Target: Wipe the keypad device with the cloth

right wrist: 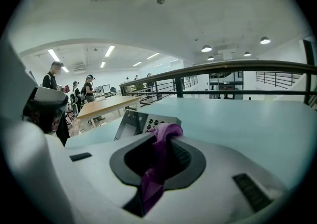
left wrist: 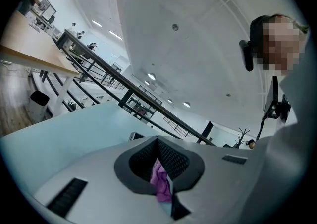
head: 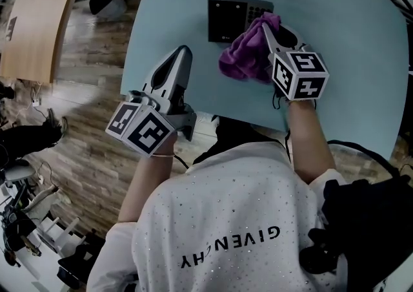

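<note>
The dark keypad device (head: pixel 233 18) lies flat on the pale blue table (head: pixel 348 32), towards its far side. A purple cloth (head: pixel 244 53) is bunched at the device's near right corner, and my right gripper (head: pixel 265 26) is shut on it. The right gripper view has the cloth (right wrist: pixel 154 167) pinched between the jaws, with the device's screen and buttons (right wrist: pixel 139 123) just beyond the tips. My left gripper (head: pixel 185 52) hovers over the table left of the cloth, jaws together, holding nothing. In the left gripper view a strip of the cloth (left wrist: pixel 160 183) shows through the slit.
The table's near edge (head: pixel 213 114) runs right in front of the person's body. A wooden table (head: pixel 39 19) and wood floor lie to the left. A black bag (head: pixel 368 219) sits at the lower right. A railing (right wrist: pixel 237 67) stands behind the table.
</note>
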Motion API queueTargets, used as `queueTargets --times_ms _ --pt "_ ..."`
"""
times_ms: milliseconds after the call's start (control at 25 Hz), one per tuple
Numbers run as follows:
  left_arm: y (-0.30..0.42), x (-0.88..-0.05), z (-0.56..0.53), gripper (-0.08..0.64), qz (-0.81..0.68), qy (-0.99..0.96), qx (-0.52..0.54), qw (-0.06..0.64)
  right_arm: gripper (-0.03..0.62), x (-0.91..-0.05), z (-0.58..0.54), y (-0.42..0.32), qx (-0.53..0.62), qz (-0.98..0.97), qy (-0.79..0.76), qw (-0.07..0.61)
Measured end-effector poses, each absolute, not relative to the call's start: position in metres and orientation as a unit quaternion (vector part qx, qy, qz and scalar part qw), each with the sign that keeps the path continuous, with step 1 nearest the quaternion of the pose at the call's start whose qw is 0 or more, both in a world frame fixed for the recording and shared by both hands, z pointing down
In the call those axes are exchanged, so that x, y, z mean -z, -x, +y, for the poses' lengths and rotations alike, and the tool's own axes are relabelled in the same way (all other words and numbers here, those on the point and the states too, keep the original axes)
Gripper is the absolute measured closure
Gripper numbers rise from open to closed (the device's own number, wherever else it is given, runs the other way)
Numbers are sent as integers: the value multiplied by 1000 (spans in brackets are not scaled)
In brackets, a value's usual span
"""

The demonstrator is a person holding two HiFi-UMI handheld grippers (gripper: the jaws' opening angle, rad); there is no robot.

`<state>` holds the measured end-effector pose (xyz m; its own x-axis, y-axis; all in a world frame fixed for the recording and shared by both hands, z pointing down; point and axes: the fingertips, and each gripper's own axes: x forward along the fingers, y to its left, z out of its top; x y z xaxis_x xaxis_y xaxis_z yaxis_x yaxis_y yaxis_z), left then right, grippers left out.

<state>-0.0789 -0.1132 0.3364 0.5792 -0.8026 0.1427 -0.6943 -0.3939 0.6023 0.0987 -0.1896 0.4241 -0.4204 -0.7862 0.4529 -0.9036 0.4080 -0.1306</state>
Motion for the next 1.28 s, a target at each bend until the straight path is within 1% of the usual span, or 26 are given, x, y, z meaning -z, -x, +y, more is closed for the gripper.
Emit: queueTargets --times_ms 320,480,800,960,1080,1280 --pt "97 -341 -108 558 -460 -819 109 325 548 -432 -193 -112 -186 -802 -538 181" --pt "110 -339 -106 558 -472 -812 112 324 548 -425 -194 -104 -154 -794 -554 199" --pt "125 -337 -104 558 -493 -799 117 323 548 -427 -192 -37 -127 -838 -481 224" --pt "132 -340 -104 558 -480 -799 105 346 548 -431 -198 1 -123 -854 -443 243" --pt "130 -344 -98 558 -463 -804 93 361 548 -435 -195 20 -126 -862 -422 252" --pt "132 -347 -92 558 -463 -805 89 359 548 -446 -187 38 -131 -873 -395 257"
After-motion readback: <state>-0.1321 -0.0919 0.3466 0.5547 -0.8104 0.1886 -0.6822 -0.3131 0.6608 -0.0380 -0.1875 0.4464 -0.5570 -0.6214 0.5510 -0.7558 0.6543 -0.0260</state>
